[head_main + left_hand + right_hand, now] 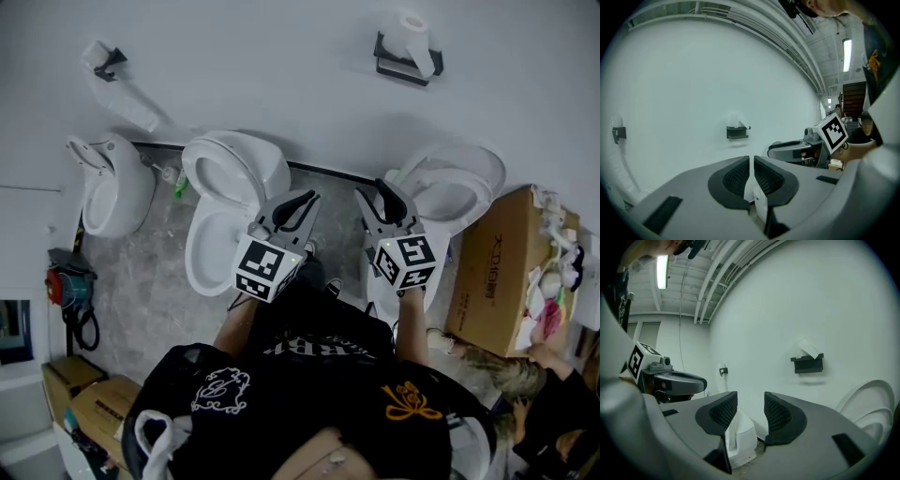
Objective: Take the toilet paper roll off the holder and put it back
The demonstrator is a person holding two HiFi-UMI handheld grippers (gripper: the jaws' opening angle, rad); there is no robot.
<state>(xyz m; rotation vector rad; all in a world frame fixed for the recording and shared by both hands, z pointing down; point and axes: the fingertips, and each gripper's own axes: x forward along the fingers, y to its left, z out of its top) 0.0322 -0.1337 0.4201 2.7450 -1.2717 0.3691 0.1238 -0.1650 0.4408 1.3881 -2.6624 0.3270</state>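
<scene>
Under the black shirt (309, 394), the left gripper (302, 200) is closed on nothing and the right gripper (384, 190) stands apart, empty. The toilet paper roll (410, 33) sits on its wall holder (405, 66), far from both. A careless pinch could catch its loose sheet and unroll it.

toilets (108, 192) (234, 169) (459, 183) 3; wall holders (111, 62) (398, 67) 2; paper rolls (97, 52) (412, 33) 2; tongs (302, 202) (377, 190) 2

Behind the tongs we wear a black shirt (309, 394) with white and yellow emblems. The left gripper (306, 201) and right gripper (382, 192) are grey, with black ribbed pads (736, 177).
</scene>
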